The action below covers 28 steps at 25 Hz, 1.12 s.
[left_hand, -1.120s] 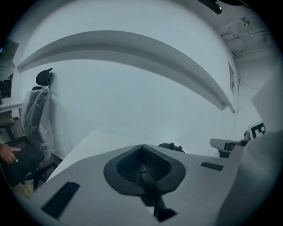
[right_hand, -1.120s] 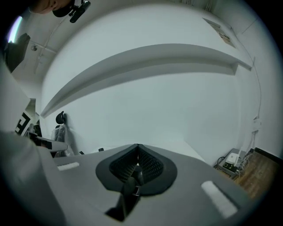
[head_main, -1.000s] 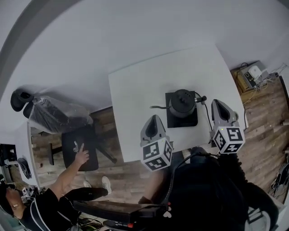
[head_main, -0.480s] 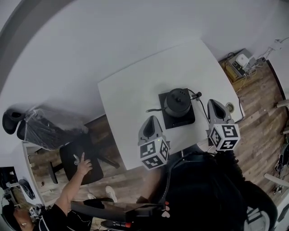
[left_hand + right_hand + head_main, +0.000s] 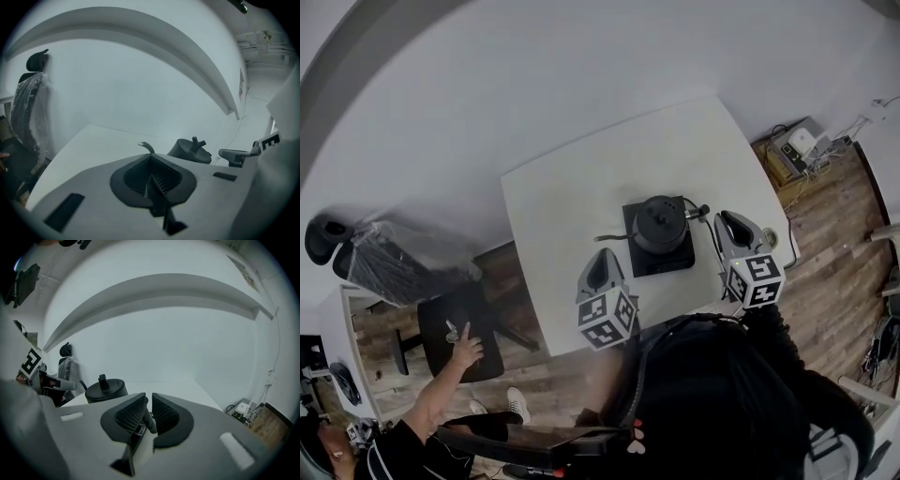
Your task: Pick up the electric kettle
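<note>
The dark electric kettle (image 5: 661, 223) stands on its black square base (image 5: 675, 260) near the front of the white table (image 5: 572, 197), with its thin spout (image 5: 611, 236) pointing left. It also shows in the left gripper view as the kettle (image 5: 192, 151) and in the right gripper view as the kettle (image 5: 106, 389). My left gripper (image 5: 598, 266) hovers at the kettle's front left, shut and empty, as the left gripper (image 5: 151, 177). My right gripper (image 5: 725, 223) hangs just right of the base. Its jaws are opening to a narrow gap with nothing between them, as the right gripper (image 5: 149, 403).
A cable (image 5: 705, 214) runs from the base toward the table's right edge. A plastic-wrapped office chair (image 5: 394, 267) and a black stool (image 5: 459, 328) stand on the wooden floor at left, a person's hand (image 5: 467, 349) on the stool. A box with cables (image 5: 797, 148) lies on the floor at right.
Both grippers have sunk a little beside the kettle. The head view has shifted, so the table and kettle sit further left in the picture.
</note>
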Available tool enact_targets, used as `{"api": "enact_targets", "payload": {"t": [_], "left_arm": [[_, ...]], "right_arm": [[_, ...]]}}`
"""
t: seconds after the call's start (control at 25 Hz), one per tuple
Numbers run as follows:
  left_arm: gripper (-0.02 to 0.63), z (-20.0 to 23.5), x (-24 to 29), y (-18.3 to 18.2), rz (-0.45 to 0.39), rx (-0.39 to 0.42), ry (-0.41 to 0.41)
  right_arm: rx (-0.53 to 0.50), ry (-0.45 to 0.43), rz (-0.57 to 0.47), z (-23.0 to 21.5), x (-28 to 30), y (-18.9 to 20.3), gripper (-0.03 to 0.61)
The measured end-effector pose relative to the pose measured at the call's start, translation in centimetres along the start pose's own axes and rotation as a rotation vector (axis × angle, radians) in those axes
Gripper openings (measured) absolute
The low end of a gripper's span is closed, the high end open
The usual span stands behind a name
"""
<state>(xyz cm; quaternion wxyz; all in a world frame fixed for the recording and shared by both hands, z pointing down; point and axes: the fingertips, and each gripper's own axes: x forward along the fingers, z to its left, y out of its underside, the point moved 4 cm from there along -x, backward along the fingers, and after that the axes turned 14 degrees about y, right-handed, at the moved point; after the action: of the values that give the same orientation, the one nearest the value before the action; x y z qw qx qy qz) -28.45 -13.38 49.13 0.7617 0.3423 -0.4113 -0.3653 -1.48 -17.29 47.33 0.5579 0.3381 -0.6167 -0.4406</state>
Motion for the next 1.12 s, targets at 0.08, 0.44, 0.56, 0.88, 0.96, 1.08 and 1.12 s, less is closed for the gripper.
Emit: {"api": "enact_targets", "payload": {"t": [0.08, 0.44, 0.56, 0.88, 0.96, 1.08, 1.12], "left_arm": [[0.001, 0.1, 0.1, 0.7, 0.012, -0.013, -0.008], [0.001, 0.3, 0.4, 1.9, 0.029, -0.048, -0.04], [0.0, 0.4, 0.3, 2.0, 0.03, -0.052, -0.052], [0.001, 0.5, 0.0, 2.1, 0.022, -0.056, -0.067], [0.0, 0.6, 0.1, 2.1, 0.024, -0.057, -0.069], [0.0, 0.9, 0.1, 2.0, 0.025, -0.057, -0.074], [0.0, 0.9, 0.2, 1.9, 0.025, -0.056, -0.076]], "right_arm": [[-0.038, -0.04, 0.003, 0.1, 0.5, 0.4, 0.041], [-0.239, -0.227, 0.066, 0.7, 3.1, 2.2, 0.173], [-0.302, -0.261, 0.092, 0.9, 4.1, 3.0, 0.178], [-0.396, -0.319, 0.115, 2.1, 5.7, 3.8, 0.178], [-0.405, -0.324, 0.113, 2.5, 6.1, 3.8, 0.178], [-0.423, -0.331, 0.116, 3.0, 6.6, 3.9, 0.178], [-0.427, -0.331, 0.116, 3.1, 6.7, 3.9, 0.178]]}}
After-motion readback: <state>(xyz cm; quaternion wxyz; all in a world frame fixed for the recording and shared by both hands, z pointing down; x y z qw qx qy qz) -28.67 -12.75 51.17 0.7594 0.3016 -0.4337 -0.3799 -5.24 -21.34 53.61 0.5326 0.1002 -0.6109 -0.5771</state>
